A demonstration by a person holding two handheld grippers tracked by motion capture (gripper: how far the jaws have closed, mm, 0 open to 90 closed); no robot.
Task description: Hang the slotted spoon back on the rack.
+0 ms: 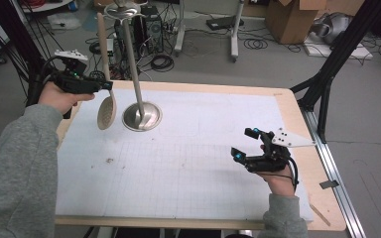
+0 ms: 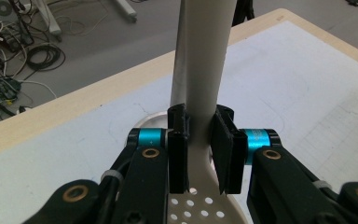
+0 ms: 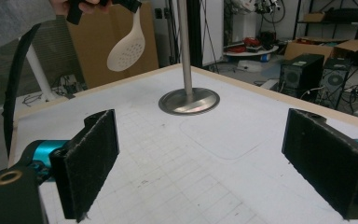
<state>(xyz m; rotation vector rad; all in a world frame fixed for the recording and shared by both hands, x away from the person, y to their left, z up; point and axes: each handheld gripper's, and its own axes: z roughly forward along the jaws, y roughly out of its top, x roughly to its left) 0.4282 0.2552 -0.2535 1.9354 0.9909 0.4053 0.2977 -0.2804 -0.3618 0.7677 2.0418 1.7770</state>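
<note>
A slotted spoon (image 1: 106,110) is gripped at its neck by the left gripper (image 2: 200,140) and held in the air, bowl down, just beside the metal stand (image 1: 142,116) on the bench (image 1: 287,96). The right gripper (image 1: 248,144) is held with fingers (image 3: 89,161) spread wide, grasping nothing.
</note>
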